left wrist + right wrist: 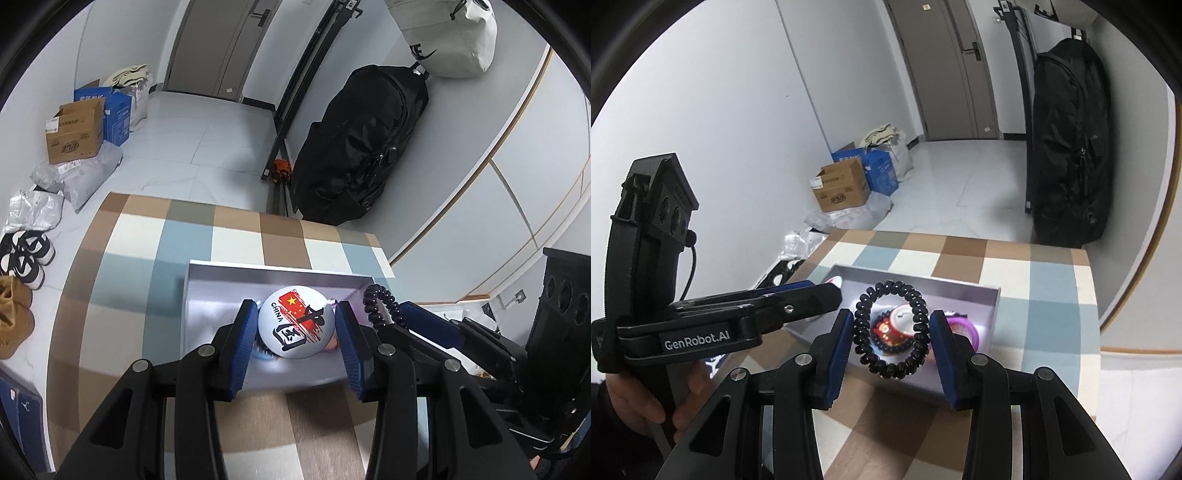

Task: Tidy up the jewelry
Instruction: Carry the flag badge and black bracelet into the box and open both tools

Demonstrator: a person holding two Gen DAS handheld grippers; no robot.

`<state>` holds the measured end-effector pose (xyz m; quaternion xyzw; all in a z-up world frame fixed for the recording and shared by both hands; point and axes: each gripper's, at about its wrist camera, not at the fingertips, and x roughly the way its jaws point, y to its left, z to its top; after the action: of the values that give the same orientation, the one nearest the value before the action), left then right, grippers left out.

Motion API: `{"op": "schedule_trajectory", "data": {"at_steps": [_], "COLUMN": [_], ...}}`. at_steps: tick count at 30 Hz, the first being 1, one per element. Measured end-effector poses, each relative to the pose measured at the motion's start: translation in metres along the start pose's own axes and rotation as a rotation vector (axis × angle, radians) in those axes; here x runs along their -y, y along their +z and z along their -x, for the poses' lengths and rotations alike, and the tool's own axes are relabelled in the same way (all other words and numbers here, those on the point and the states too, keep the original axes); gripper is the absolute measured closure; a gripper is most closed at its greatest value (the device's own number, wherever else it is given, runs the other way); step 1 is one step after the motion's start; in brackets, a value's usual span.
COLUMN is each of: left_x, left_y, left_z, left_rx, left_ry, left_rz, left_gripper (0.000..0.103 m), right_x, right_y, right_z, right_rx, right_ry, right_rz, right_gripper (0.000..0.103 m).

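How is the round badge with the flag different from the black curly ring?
The badge is a solid white disc with a red flag and writing; the black curly ring is an open coil you can see through. The badge sits between the pads of the left hand-held gripper; the ring sits between those of the right hand-held gripper. Both are round, held up over the grey box.

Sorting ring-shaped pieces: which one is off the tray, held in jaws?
The black coil bracelet, gripped by the right gripper; the purple ring lies in the tray.
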<state>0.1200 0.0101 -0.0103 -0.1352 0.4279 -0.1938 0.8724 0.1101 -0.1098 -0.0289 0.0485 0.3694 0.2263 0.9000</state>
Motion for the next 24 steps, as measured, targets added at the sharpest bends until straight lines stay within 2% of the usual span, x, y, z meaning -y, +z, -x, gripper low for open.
{"op": "schedule_trajectory", "data": {"at_steps": [14,18,21,24], "left_x": [-0.005,-0.007,-0.008,-0.010], "left_y": [0.003,0.004,0.007,0.009], "left_z": [-0.030,-0.034,-0.034,-0.034], "left_rx": [-0.071,-0.079,-0.084,-0.087], "left_ry": [-0.004,-0.035,-0.059,-0.079], "left_rz": [0.006,0.027,0.052,0.075], "left_gripper": [0.066,0.065,0.065,0.048], "right_x": [0.016,0.025,0.031,0.037], "right_y": [0.004,0.005,0.006,0.006], "right_z": [-0.026,-0.031,-0.031,-0.028], "right_rx": [-0.049,-0.052,-0.045,-0.028], "right_ry": [0.033,0.032,0.032,0.032], "right_rz": [-0.038,-0.074,-0.102,-0.134], "right_gripper": [0.062,0.060,0.054,0.038]}}
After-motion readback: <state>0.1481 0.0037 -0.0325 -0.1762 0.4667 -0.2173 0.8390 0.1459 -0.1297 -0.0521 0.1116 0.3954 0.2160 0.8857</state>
